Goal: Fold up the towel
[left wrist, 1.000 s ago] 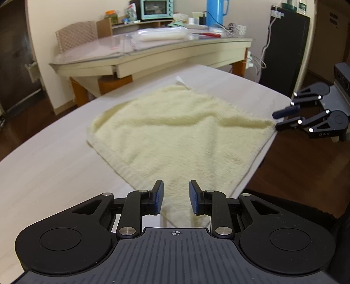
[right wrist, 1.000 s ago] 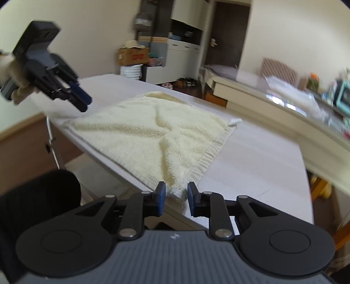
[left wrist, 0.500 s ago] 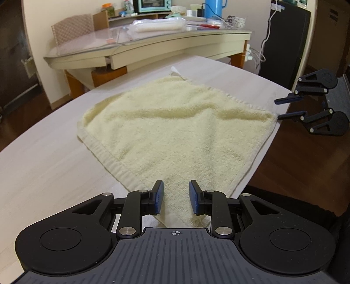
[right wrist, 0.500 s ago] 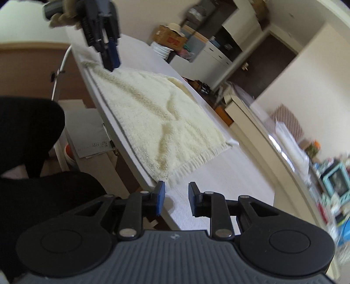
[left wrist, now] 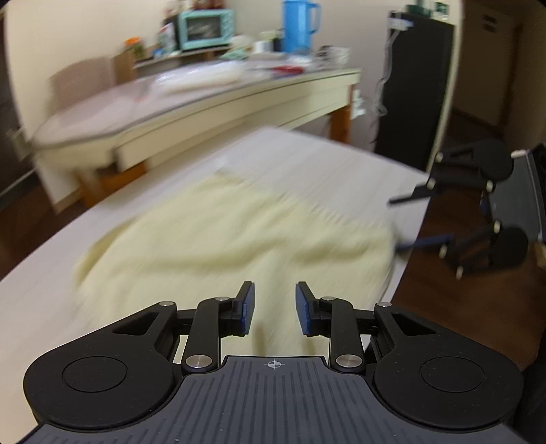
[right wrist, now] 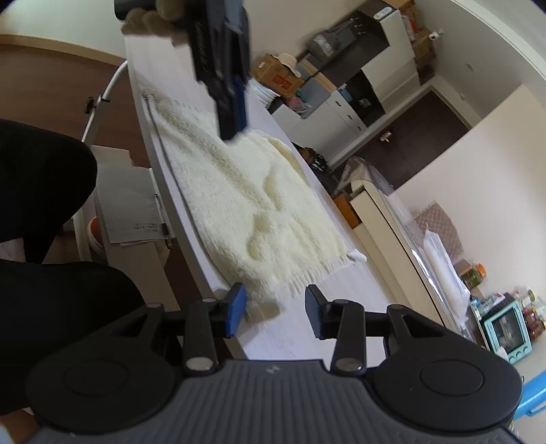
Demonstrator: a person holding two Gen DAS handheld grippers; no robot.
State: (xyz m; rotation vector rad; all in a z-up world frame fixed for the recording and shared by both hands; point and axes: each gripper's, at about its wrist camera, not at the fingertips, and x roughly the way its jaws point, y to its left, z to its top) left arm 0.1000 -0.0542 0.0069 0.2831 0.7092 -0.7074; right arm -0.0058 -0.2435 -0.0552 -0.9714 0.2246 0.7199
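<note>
A cream terry towel [left wrist: 239, 232] lies spread flat on the pale table [left wrist: 324, 164]; the left wrist view is blurred. My left gripper [left wrist: 274, 309] is open, over the towel's near corner. My right gripper [right wrist: 274, 312] is open, jaws either side of the towel's [right wrist: 259, 205] fringed near corner at the table edge. The right gripper shows in the left wrist view [left wrist: 423, 218], open beside the towel's right corner. The left gripper shows in the right wrist view [right wrist: 232, 112] above the towel's far part.
A long cream table [left wrist: 204, 112] with a turquoise oven [left wrist: 204, 24] and a blue jug [left wrist: 297, 24] stands behind. A black cabinet [left wrist: 416, 85] is at the right. A black chair [right wrist: 44, 191] and papers [right wrist: 133, 205] lie left of the table edge.
Both grippers have come closer to the towel's corners. The right gripper's jaws have opened wider and now straddle the fringed corner. The left wrist view has become blurred with motion.
</note>
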